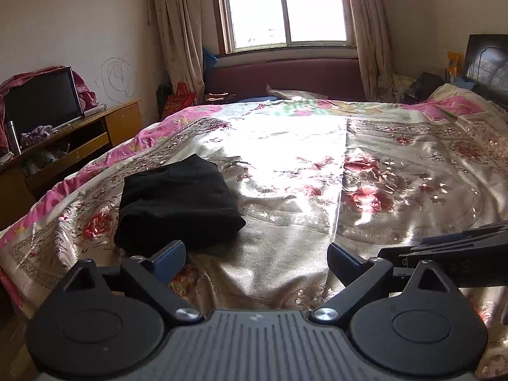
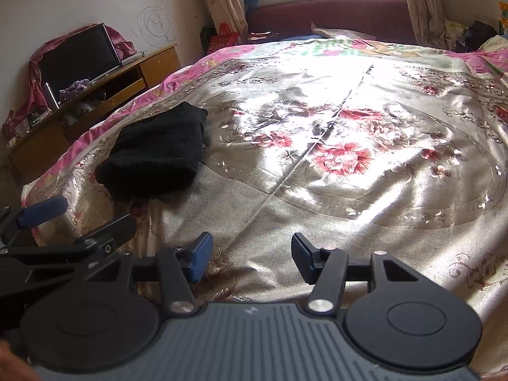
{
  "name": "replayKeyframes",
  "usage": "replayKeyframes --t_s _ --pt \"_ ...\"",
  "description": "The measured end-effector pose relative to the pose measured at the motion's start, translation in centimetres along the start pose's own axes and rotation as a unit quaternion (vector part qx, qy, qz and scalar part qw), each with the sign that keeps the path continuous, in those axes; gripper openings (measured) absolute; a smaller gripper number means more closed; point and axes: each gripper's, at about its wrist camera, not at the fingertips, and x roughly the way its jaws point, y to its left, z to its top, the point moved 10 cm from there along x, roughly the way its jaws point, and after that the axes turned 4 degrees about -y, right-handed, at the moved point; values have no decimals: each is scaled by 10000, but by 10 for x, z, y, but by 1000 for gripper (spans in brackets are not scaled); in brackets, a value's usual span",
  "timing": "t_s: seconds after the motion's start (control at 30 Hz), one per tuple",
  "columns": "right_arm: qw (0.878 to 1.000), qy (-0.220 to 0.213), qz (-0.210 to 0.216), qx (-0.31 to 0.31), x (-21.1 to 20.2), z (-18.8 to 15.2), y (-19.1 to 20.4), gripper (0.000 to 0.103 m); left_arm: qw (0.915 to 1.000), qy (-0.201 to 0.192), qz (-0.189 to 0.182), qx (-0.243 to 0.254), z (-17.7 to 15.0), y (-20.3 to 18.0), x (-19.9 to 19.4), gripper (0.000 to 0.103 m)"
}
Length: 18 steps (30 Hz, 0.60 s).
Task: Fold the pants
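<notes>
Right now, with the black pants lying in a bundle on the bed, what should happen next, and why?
Probably just draw both grippers back: the pants already lie as a compact folded bundle on the bedspread, and the left gripper and right gripper stand open, holding nothing.

Bright daylight through a curtained window [image 1: 285, 6], glaring off a floral satin bedspread [image 1: 349, 165]. Against the scribbled white wall [image 1: 95, 31], a wooden cabinet [image 1: 120, 120] bearing a dark screen [image 1: 41, 101].
</notes>
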Motion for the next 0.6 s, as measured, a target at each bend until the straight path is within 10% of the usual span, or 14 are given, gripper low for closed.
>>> replayKeyframes --t_s 0.6 --pt "9989 -139 357 -286 -3 12 29 57 9960 91 716 -534 -1 31 -22 103"
